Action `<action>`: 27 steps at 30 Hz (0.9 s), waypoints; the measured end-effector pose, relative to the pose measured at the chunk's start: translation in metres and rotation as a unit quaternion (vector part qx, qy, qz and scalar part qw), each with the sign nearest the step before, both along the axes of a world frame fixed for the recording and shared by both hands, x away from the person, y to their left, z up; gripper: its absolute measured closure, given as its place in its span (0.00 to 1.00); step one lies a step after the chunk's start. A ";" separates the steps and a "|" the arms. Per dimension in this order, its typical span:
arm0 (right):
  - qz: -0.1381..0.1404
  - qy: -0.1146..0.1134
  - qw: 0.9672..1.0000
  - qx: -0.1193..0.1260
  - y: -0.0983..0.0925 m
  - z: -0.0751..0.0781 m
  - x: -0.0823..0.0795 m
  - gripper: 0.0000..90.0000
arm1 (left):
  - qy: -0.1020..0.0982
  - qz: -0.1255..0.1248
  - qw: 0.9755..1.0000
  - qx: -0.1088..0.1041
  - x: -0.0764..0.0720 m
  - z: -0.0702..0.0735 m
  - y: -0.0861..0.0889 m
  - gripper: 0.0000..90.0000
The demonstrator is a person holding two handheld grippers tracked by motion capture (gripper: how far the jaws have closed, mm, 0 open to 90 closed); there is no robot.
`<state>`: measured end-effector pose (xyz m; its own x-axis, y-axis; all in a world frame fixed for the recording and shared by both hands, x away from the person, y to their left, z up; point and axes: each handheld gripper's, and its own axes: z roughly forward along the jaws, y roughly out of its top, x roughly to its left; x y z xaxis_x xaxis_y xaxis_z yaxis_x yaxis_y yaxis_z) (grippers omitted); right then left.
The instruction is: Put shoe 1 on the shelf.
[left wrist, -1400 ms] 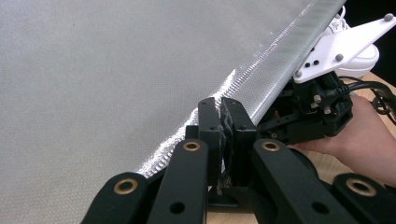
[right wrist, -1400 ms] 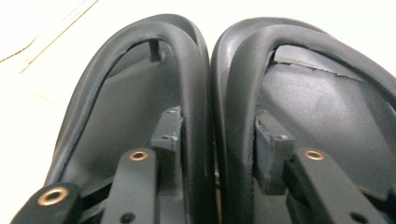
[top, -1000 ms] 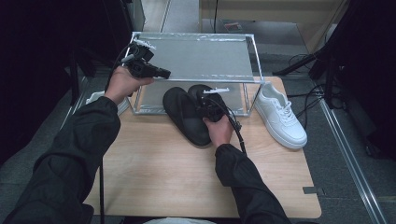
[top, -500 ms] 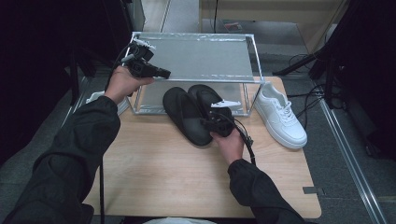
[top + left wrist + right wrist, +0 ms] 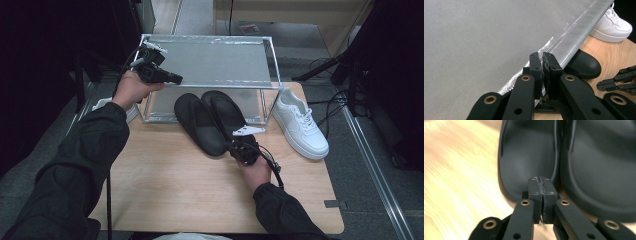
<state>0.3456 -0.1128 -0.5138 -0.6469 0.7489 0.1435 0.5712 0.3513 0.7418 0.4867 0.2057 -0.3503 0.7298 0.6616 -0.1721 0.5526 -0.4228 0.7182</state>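
Two black slippers [image 5: 200, 122] [image 5: 526, 162] lie side by side on the wooden table, toes under the clear rack [image 5: 210, 62]. My right gripper [image 5: 234, 146] [image 5: 541, 182] sits just behind their heels, near the gap between them. Its jaws have just been closing and are shut, with nothing between them. My left gripper [image 5: 176, 79] [image 5: 543, 60] is held at the silvery front edge [image 5: 574, 37] of the rack's top, near its left corner. Its jaws are shut, and I cannot tell whether they pinch that edge. The right gripper's links [image 5: 619, 80] also appear low in the left gripper view.
A white sneaker [image 5: 300, 122] [image 5: 612, 25] stands on the table to the right of the rack. Bare wooden tabletop [image 5: 165, 190] stretches toward the near edge. Cables and dark stands crowd the floor on the right.
My right hand has drawn back from over the slippers toward the near edge, and its jaws have closed empty. The second slipper now lies uncovered beside the first. My left hand has stayed put.
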 end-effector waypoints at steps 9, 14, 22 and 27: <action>0.021 0.004 0.999 -0.039 0.008 -0.016 -0.007 1.00 | -0.002 -0.001 1.000 0.002 -0.001 0.000 0.000 0.96; 0.019 0.004 0.999 -0.029 0.015 -0.016 -0.005 1.00 | -0.003 0.002 1.000 0.002 -0.001 0.000 -0.001 0.96; 0.029 0.004 0.999 -0.026 0.033 -0.016 -0.001 1.00 | -0.001 0.003 1.000 0.001 -0.001 0.000 -0.001 0.96; 0.031 -0.002 0.999 -0.019 0.048 -0.012 0.004 1.00 | 0.000 0.001 1.000 0.001 0.000 0.000 0.000 0.96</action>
<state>0.3497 -0.0648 -0.5260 -0.6929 0.7120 0.1138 0.5446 0.4134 0.7297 0.4864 0.2055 -0.3505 0.7285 0.6635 -0.1706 0.5531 -0.4228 0.7179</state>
